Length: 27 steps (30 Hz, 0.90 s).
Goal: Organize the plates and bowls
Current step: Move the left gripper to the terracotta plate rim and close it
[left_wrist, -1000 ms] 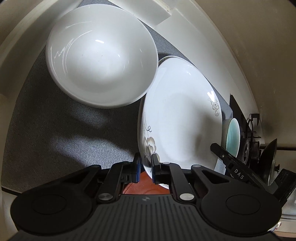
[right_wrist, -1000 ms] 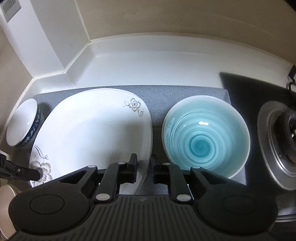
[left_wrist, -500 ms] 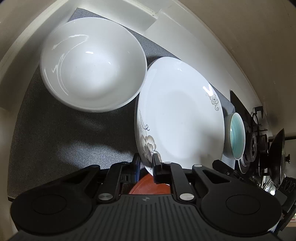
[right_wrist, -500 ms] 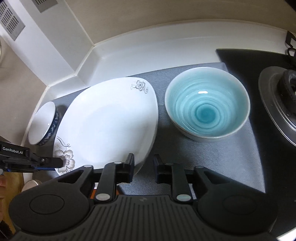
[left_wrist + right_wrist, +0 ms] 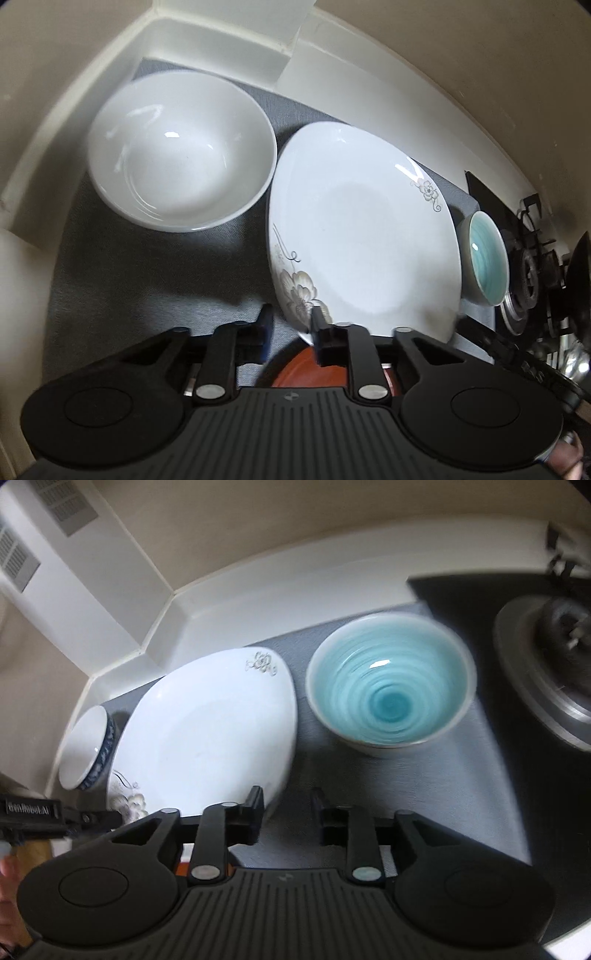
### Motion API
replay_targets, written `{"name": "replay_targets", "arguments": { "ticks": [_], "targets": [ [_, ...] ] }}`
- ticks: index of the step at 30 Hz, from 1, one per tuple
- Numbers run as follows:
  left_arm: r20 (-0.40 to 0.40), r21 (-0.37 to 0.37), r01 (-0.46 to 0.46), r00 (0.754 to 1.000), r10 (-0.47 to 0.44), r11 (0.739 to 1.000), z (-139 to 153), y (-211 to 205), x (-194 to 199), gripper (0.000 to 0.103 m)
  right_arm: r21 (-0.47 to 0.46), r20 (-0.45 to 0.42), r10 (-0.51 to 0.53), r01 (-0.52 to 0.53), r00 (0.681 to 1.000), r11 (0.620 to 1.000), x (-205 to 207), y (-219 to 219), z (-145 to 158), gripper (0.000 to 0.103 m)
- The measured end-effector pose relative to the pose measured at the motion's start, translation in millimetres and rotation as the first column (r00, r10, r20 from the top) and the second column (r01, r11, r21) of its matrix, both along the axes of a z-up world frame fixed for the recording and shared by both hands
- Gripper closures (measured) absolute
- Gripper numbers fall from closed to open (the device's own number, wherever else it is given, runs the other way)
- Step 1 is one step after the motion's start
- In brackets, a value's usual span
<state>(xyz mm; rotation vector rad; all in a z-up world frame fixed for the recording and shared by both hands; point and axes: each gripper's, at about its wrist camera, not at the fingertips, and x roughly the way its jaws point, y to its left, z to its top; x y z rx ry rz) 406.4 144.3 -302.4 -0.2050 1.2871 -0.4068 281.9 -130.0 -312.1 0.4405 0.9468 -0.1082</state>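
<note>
A white flower-patterned plate lies on a grey mat, between a white bowl on its left and a teal bowl on its right. My left gripper is open, its jaws straddling the plate's near rim without gripping it. In the right wrist view the plate, the teal bowl and the white bowl with blue outside show. My right gripper is open and empty, above the mat between plate and teal bowl.
A red-brown dish lies under the plate's near edge. A gas stove burner is at the right, on a black hob. White counter walls border the mat behind. The left gripper shows at the left edge.
Both grippers have pulled back and risen. The left jaws, shut on the plate's rim before, have opened. The right jaws have opened wider. The plate rests on the mat.
</note>
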Motion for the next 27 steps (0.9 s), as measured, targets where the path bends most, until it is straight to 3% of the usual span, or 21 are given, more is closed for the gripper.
{"name": "replay_targets", "arguments": {
  "ticks": [2, 4, 8, 11, 14, 17, 23, 25, 27],
  "targets": [
    [0.036, 0.024, 0.005, 0.999, -0.006, 1.000, 3.5, 0.4, -6.5, 0.046, 0.005, -0.030, 0.028, -0.028, 0.999, 1.000, -13.9, 7.8, -2.5, 0.070],
    [0.073, 0.040, 0.012, 0.997, -0.015, 0.999, 8.0, 0.5, -14.4, 0.038, 0.004, -0.048, 0.063, -0.063, 0.997, 0.998, -27.2, 20.2, -5.9, 0.070],
    [0.161, 0.124, 0.024, 0.986, -0.044, 0.992, 21.0, -5.5, -32.1, 0.009, 0.007, -0.072, 0.121, -0.121, 0.990, 0.993, -40.7, 44.5, -16.0, 0.069],
    [0.221, 0.181, 0.044, 0.972, -0.084, 0.982, 29.4, -11.3, -44.9, 0.009, 0.023, -0.096, 0.159, -0.158, 0.983, 0.987, -41.5, 57.9, -28.1, 0.069],
    [0.211, 0.200, 0.104, 0.967, -0.146, 0.974, 32.4, -19.9, -52.9, 0.009, -0.032, -0.118, 0.213, -0.218, 0.970, 0.975, -42.8, 68.6, -33.8, 0.093],
    [0.214, 0.159, 0.138, 0.962, -0.171, 0.978, 32.3, -24.6, -61.2, 0.011, -0.048, -0.111, 0.228, -0.234, 0.967, 0.971, -48.1, 62.2, -28.4, 0.094],
    [0.187, 0.080, 0.158, 0.968, -0.170, 0.984, 22.3, -36.6, -81.8, 0.017, -0.052, -0.119, 0.097, -0.103, 0.988, 0.993, -72.9, 18.2, -20.7, 0.096],
    [0.205, 0.067, 0.195, 0.957, -0.204, 0.979, 22.9, -44.1, -90.8, 0.017, -0.061, -0.119, 0.063, -0.071, 0.991, 0.996, -82.5, 7.7, -22.2, 0.096],
    [0.240, 0.097, 0.257, 0.932, -0.273, 0.962, 23.6, -55.5, -102.2, 0.017, -0.064, -0.118, 0.029, -0.036, 0.993, 0.997, -91.5, -0.4, -22.2, 0.095]
  ]
}}
